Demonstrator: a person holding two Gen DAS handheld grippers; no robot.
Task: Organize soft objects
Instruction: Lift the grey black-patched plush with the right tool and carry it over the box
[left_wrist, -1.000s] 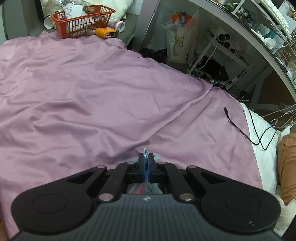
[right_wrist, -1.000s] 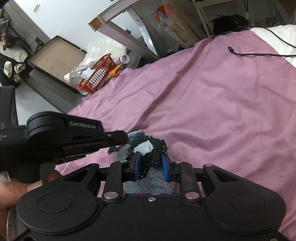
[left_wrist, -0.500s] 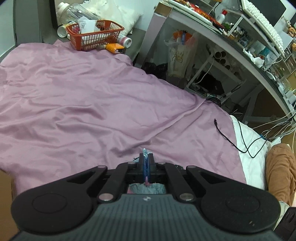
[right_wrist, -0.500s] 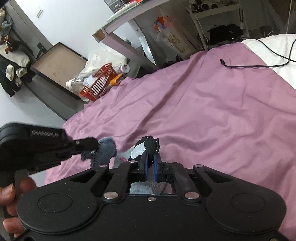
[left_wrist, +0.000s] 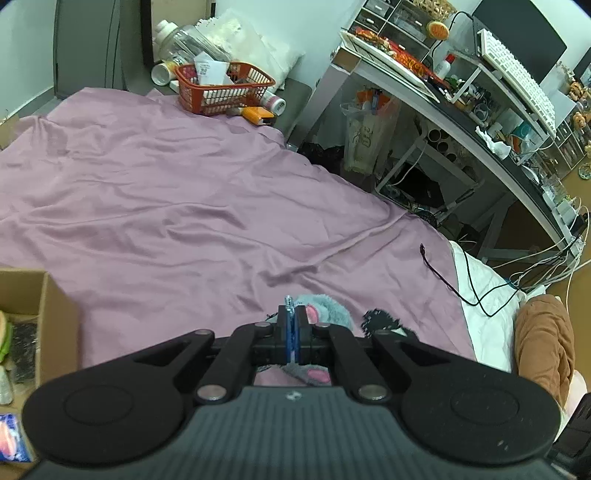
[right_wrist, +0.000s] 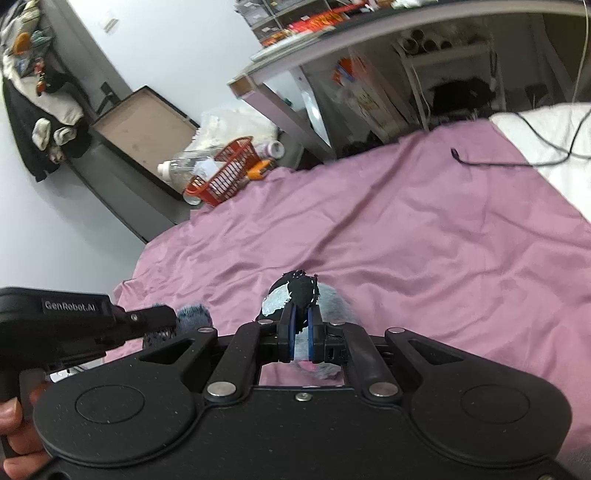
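Note:
A fluffy grey-blue sock (left_wrist: 325, 312) with pink patches hangs just above the purple bedsheet (left_wrist: 184, 206). My left gripper (left_wrist: 293, 325) is shut on its edge. In the right wrist view my right gripper (right_wrist: 300, 326) is shut on a black dotted fabric piece (right_wrist: 301, 291), which lies against the same grey fluff (right_wrist: 334, 301). That black piece (left_wrist: 380, 319) shows just right of the sock in the left wrist view. The left gripper (right_wrist: 162, 321) enters from the left, a grey fuzzy tuft (right_wrist: 192, 315) at its tip.
An open cardboard box (left_wrist: 26, 291) with items inside stands at the bed's left edge. An orange basket (left_wrist: 221, 90) and bottles sit beyond the far end. A black cable (left_wrist: 454, 284) lies on the right side. A cluttered desk (left_wrist: 443, 99) flanks the bed. A person's knee (left_wrist: 543, 332) is at right.
My right gripper went from open around the black piece to shut on it. Both grippers rose from the bed with the soft items, and the cardboard box came into the left view.

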